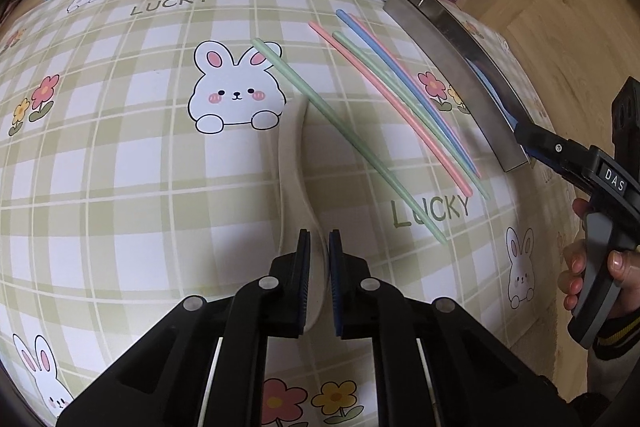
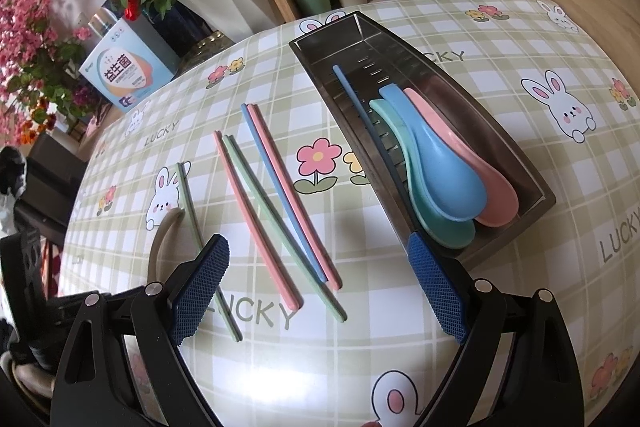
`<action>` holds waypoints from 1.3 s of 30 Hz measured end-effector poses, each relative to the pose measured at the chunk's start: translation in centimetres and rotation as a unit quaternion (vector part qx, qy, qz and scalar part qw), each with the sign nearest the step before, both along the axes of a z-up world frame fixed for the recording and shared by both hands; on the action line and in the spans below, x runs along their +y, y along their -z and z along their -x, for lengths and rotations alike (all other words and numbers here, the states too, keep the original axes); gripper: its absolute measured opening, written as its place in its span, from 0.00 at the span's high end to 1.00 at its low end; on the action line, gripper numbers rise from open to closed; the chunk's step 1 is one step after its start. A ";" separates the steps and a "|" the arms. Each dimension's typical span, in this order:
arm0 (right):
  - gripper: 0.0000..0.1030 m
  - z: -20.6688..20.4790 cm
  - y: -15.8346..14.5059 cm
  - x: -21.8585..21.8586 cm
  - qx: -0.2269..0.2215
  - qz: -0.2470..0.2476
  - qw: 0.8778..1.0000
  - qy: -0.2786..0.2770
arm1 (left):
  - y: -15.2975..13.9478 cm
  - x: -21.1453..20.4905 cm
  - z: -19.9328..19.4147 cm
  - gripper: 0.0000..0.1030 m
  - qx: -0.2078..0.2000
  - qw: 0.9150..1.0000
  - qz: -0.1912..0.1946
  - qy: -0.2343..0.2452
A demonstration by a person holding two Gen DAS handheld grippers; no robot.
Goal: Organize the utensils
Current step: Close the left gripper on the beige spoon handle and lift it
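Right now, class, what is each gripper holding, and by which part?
The left gripper is shut on the cream spoon, gripping its bowl end. The right gripper is open and holds nothing.

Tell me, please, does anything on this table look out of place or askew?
Yes: one green chopstick lies alone, across the beige spoon's handle, away from the other chopsticks. A single blue chopstick already sits in the metal tray with the spoons.
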State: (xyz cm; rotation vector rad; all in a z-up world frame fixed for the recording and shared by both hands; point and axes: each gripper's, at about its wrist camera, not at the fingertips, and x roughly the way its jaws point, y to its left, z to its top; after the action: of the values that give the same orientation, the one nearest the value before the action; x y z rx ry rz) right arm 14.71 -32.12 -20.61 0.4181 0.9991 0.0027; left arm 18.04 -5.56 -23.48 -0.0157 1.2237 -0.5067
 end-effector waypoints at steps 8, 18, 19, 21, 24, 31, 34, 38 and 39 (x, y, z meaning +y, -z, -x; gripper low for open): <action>0.15 0.0 0.1 0.1 0.000 0.006 1.000 0.000 | -0.6 -0.6 0.0 0.90 -0.008 1.000 0.013 0.023; 0.15 0.2 0.0 0.0 0.001 0.017 1.000 0.001 | 0.2 -0.9 -0.7 0.90 -0.011 1.000 0.000 0.016; 0.15 0.2 0.0 0.0 0.001 0.018 1.000 0.002 | 0.2 -0.9 -0.8 0.90 -0.011 1.000 -0.001 0.015; 0.15 0.2 0.0 -0.1 0.002 0.022 1.000 0.004 | 0.1 -0.8 -0.9 0.90 -0.013 1.000 -0.001 0.014; 0.15 0.2 0.0 -0.2 0.001 0.023 1.000 0.003 | -0.4 -0.6 -1.2 0.90 -0.025 1.000 -0.005 0.011; 0.15 0.3 -0.5 -0.9 -0.005 0.034 0.999 0.015 | -1.2 -1.5 -1.9 0.73 -0.072 0.996 -0.039 0.022; 0.15 0.5 -0.5 -1.0 -0.005 0.036 0.999 0.015 | -0.6 -2.3 -2.4 0.73 -0.077 0.995 -0.055 0.028; 0.15 0.6 -0.3 -0.9 -0.001 0.042 0.999 0.013 | 0.3 -3.3 -2.8 0.73 -0.083 0.993 -0.080 0.034; 0.15 0.6 -0.2 -0.9 0.002 0.045 0.999 0.011 | 0.6 -3.5 -2.9 0.73 -0.084 0.992 -0.086 0.033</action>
State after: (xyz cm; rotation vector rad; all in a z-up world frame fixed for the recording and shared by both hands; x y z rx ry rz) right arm 14.09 -32.98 -20.38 0.3475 0.9936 -0.0627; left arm 20.95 -9.05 -24.06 0.2110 1.1018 -0.4489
